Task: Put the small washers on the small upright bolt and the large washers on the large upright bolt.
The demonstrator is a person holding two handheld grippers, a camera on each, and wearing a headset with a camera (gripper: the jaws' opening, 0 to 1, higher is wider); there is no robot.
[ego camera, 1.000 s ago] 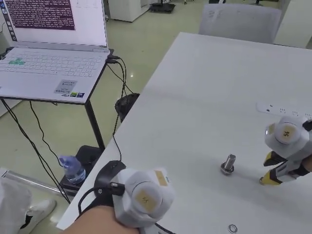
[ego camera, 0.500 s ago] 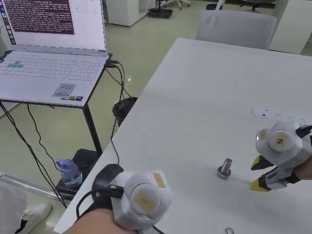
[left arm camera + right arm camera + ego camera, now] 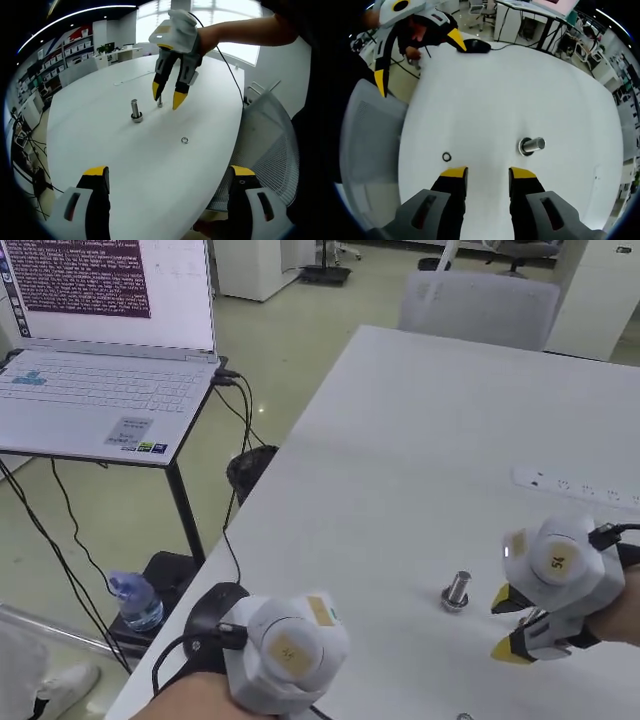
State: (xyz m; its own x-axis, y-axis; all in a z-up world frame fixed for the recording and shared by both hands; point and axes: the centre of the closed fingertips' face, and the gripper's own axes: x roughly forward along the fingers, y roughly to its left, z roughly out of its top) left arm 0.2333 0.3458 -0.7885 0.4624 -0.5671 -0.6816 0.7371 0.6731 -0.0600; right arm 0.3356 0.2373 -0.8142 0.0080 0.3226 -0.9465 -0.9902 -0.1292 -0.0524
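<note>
Left gripper (image 3: 167, 172): jaws spread wide with nothing between them, low at the near edge of the white table (image 3: 420, 440), beside a black mouse (image 3: 212, 618).
Right gripper (image 3: 488, 173): jaws apart and empty, yellow tips pointing down at the tabletop.
Large bolt (image 3: 456, 592): upright on the table, just beside the right gripper's tips.
Small bolt (image 3: 159, 103): upright, seen between the right gripper's tips in the left gripper view (thin and hard to make out).
Washer (image 3: 447, 157): flat on the table, apart from both bolts, near the right gripper.
</note>
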